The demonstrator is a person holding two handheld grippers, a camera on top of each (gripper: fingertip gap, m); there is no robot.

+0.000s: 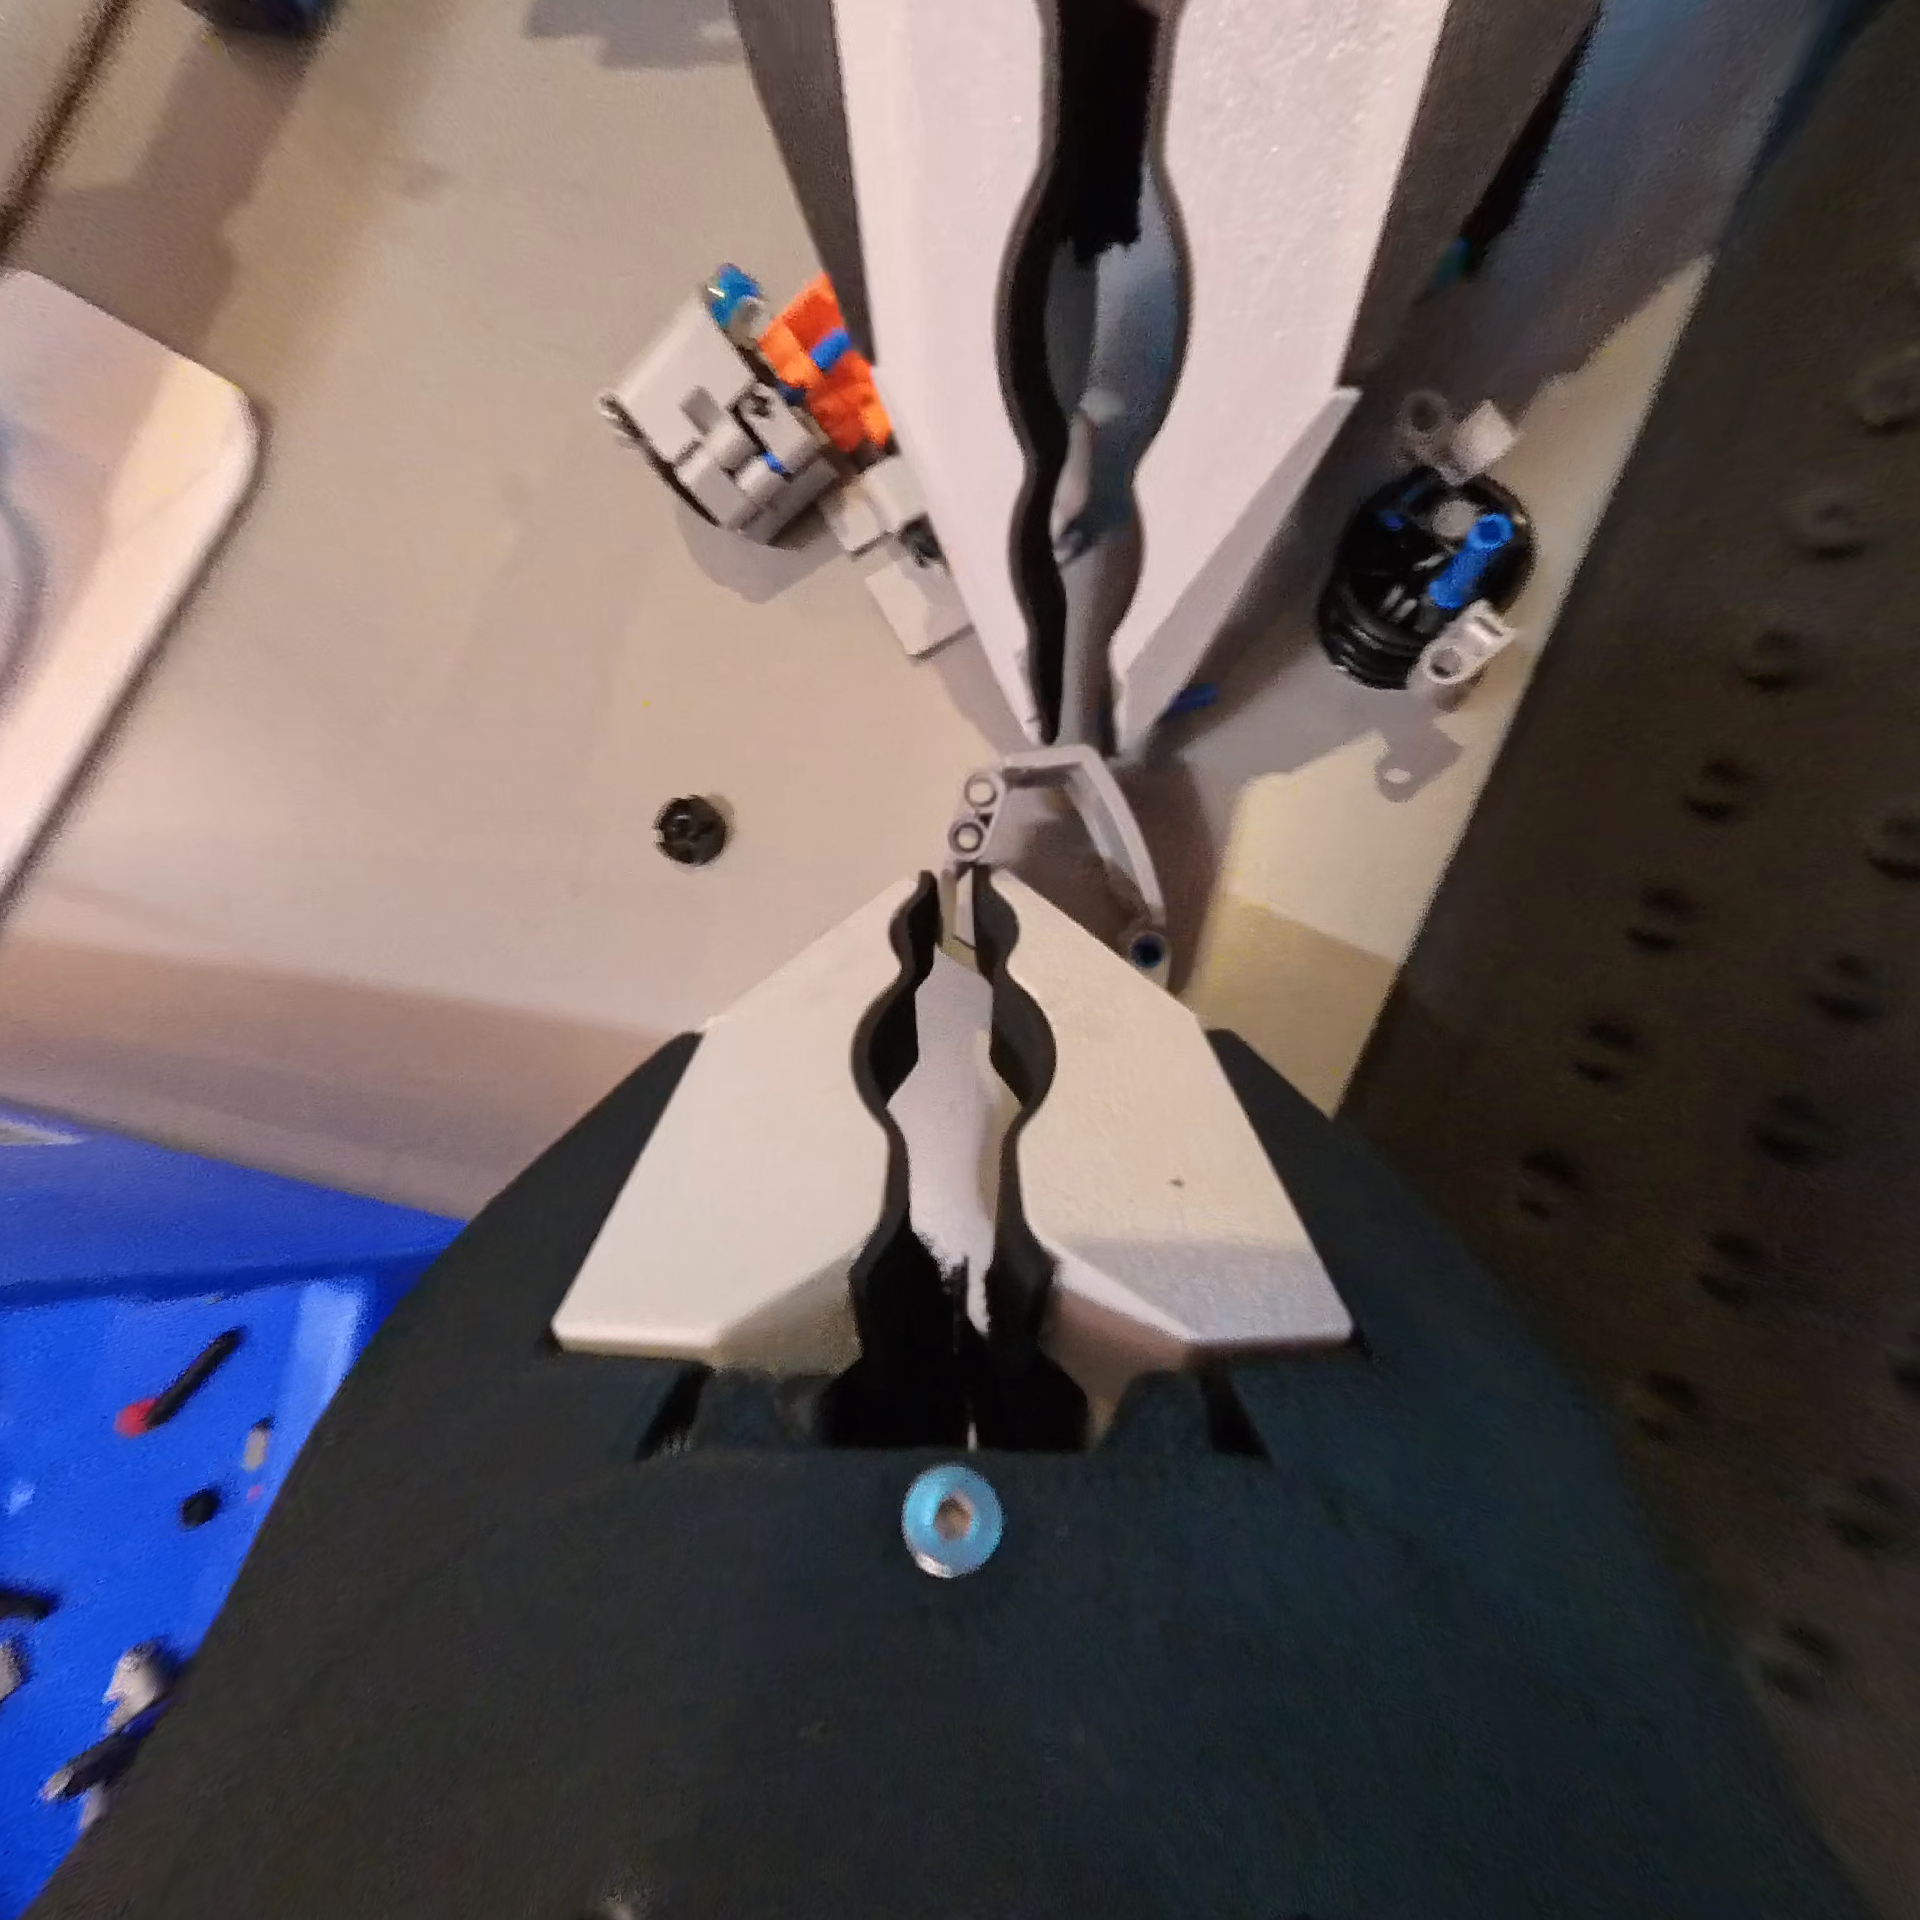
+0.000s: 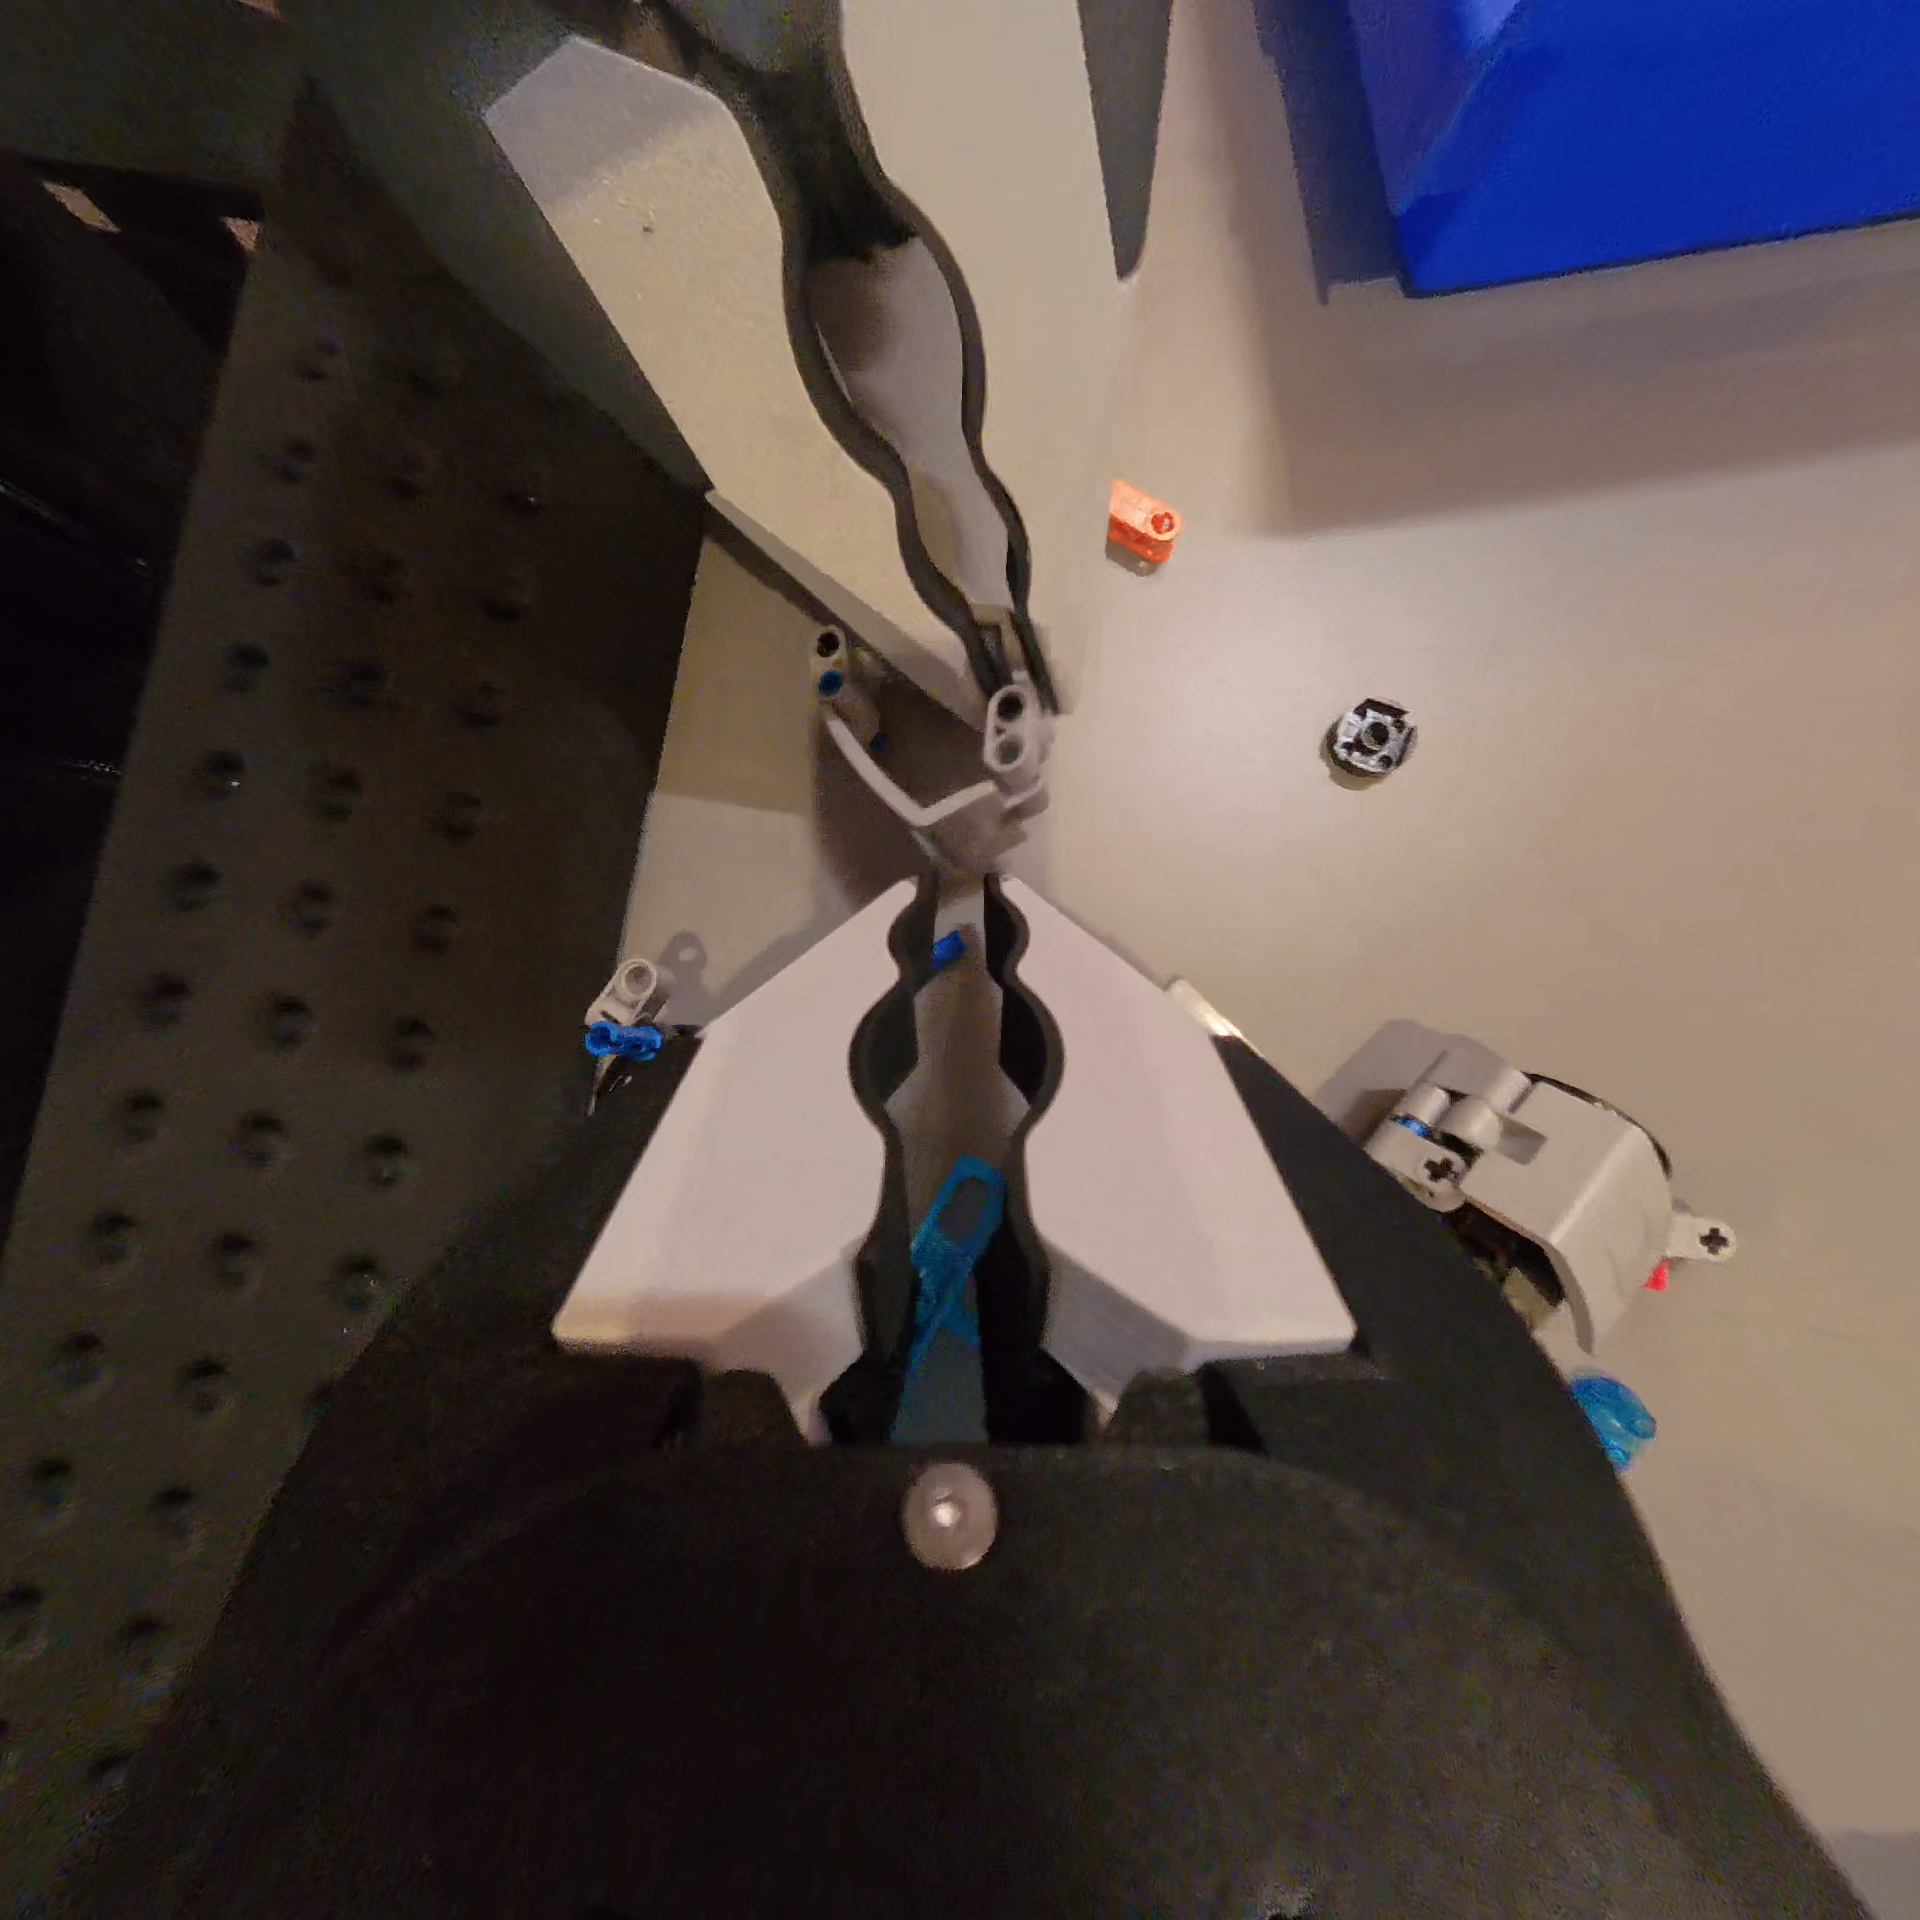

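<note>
A small grey curved piece [image 1: 1107, 805] with a two-hole connector end [image 1: 975, 821] hangs between both grippers above the beige table. My left gripper [image 1: 961, 883] is shut on the connector end. My right gripper [image 1: 1070, 727] comes in from the top of the left wrist view, tip to tip with the left. In the right wrist view my right gripper [image 2: 961, 883] is shut on the piece's other end [image 2: 971, 826]. There the left gripper [image 2: 1013, 675] reaches down from the upper left and pinches the connector [image 2: 1010, 732].
A grey and orange block assembly [image 1: 769, 416], a black wheel with a blue pin [image 1: 1423, 582] and a small black round part [image 1: 691, 828] lie on the table. A blue bin [image 1: 156, 1351] holds loose parts. A black perforated board [image 1: 1714, 935] borders one side. An orange part [image 2: 1141, 523] lies apart. The grippers are tip to tip, or close to it.
</note>
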